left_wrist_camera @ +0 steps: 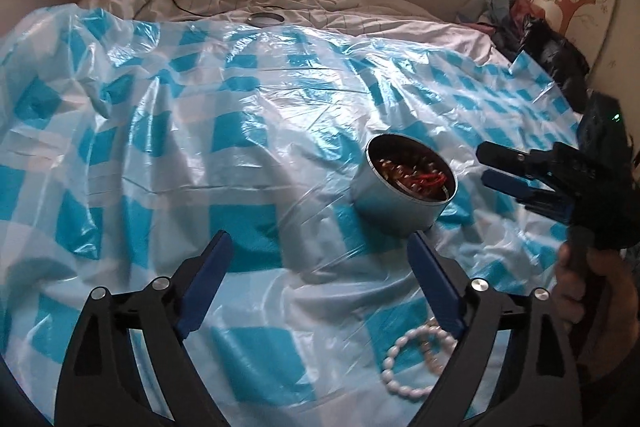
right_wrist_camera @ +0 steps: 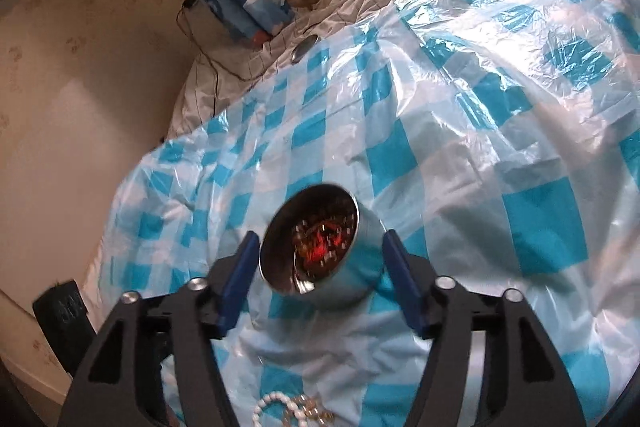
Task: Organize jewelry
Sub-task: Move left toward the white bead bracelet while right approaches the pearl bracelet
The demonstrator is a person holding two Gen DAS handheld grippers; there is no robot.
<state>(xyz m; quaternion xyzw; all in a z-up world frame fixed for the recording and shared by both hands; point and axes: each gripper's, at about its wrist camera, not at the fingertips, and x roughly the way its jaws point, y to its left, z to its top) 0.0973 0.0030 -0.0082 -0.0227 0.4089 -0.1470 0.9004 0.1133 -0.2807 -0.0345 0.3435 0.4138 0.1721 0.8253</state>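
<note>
We hold both tongs, left tongs (left_wrist_camera: 320, 251) and right tongs (right_wrist_camera: 320, 251), apart, the right framing the tin (right_wrist_camera: 320, 243) so the bead bracelet (left_wrist_camera: 416, 367) can go in.

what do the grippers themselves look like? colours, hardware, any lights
Both match: left gripper and right gripper have black skeletal linkage arms with triangular cutouts, silver round pivot bolts and flat blue finger pads. The right unit's black body shows a small green light. A bare hand holds it.
</note>
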